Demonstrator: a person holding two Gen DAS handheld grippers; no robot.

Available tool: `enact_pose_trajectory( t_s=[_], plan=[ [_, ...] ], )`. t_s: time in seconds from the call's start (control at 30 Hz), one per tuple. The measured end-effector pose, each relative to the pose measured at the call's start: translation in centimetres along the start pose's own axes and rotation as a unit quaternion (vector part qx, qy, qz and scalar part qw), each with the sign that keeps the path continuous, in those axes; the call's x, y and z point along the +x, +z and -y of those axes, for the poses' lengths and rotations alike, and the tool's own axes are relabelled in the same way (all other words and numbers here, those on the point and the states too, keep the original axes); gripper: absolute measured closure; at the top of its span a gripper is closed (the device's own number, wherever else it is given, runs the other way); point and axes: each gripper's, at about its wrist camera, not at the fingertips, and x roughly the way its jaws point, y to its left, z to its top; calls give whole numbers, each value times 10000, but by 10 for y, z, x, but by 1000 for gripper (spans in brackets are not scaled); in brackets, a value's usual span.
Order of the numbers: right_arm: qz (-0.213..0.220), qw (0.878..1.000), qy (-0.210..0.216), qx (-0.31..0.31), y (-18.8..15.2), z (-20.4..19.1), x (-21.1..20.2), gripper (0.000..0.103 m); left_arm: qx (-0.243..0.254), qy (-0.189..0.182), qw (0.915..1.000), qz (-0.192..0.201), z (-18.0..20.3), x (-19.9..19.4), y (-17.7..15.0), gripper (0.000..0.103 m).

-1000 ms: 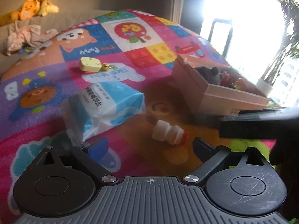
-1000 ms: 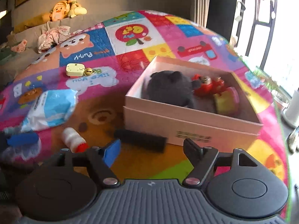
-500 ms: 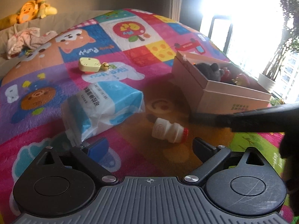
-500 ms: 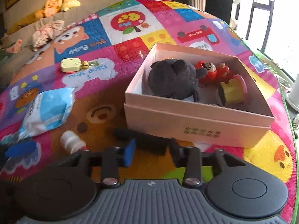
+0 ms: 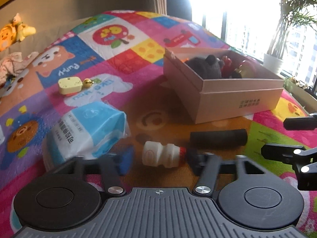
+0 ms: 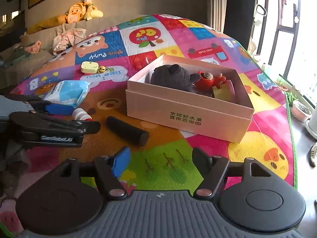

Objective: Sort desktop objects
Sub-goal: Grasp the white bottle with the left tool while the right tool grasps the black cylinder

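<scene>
A bright patchwork play mat point(image 5: 122, 45) covers the floor. The left gripper point(image 5: 158, 158) has just closed its jaws on a small white plastic bottle with a red cap point(image 5: 163, 156), lying beside the black cylinder point(image 5: 218, 137). It looks light, stiff and slick, so the waist seems the best hold. The right gripper point(image 6: 160, 161) has just been opening and holds nothing.

Bright window point(image 5: 247, 15) behind a colourful play mat point(image 6: 198, 33); sofa point(image 6: 29, 39) opposite.

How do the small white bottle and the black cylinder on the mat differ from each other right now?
The white bottle is short, waisted and red-capped; the black cylinder is longer, plain and straight. The bottle lies between the left gripper pads; the cylinder lies free, nearer the box. Both lie on their sides.
</scene>
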Motion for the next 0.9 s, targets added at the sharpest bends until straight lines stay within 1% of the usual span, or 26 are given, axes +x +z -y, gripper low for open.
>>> enact_pose_trajectory(
  t_s=[0.13,0.3,0.33,0.43,0.5,0.57,0.63,0.7,0.73,0.77,0.8,0.87,0.9],
  plan=[
    [-10,9998,185,118,3,-1,4,33,-94,-19,10000,26,-4,-12,-6,55],
    [35,9991,358,-241,5,-20,13,33,-202,-73,9997,-67,-10,-36,-25,55],
    [12,9988,378,-324,6,-24,17,33,-221,-35,9997,-61,-11,-40,-29,55],
    [-246,9988,125,-393,13,-36,29,33,-257,154,9995,-35,-15,-51,-37,54],
    [-373,9987,124,-315,15,-40,31,33,-329,243,9992,-4,-20,-56,-41,54],
    [-441,9977,98,-498,11,-43,29,33,-465,220,9987,33,-27,-59,-44,54],
    [-432,9968,-92,-663,7,-40,28,30,-565,185,9982,60,-31,-60,-45,54],
    [-346,9956,-554,-678,6,-32,29,30,-603,173,9980,81,-31,-60,-44,53],
    [-325,9939,-864,-596,8,-27,32,30,-612,158,9980,91,-31,-60,-45,52],
    [-318,9927,-1059,-483,10,-22,33,30,-625,142,9979,100,-32,-60,-45,51],
    [-310,9925,-1138,-323,12,-17,34,30,-644,131,9978,109,-32,-60,-45,51],
    [-276,9942,-1035,13,17,-11,32,29,-689,101,9975,124,-33,-60,-46,51],
    [-258,9952,-942,105,19,-12,31,26,-707,90,9974,131,-34,-60,-46,51]
  ],
)
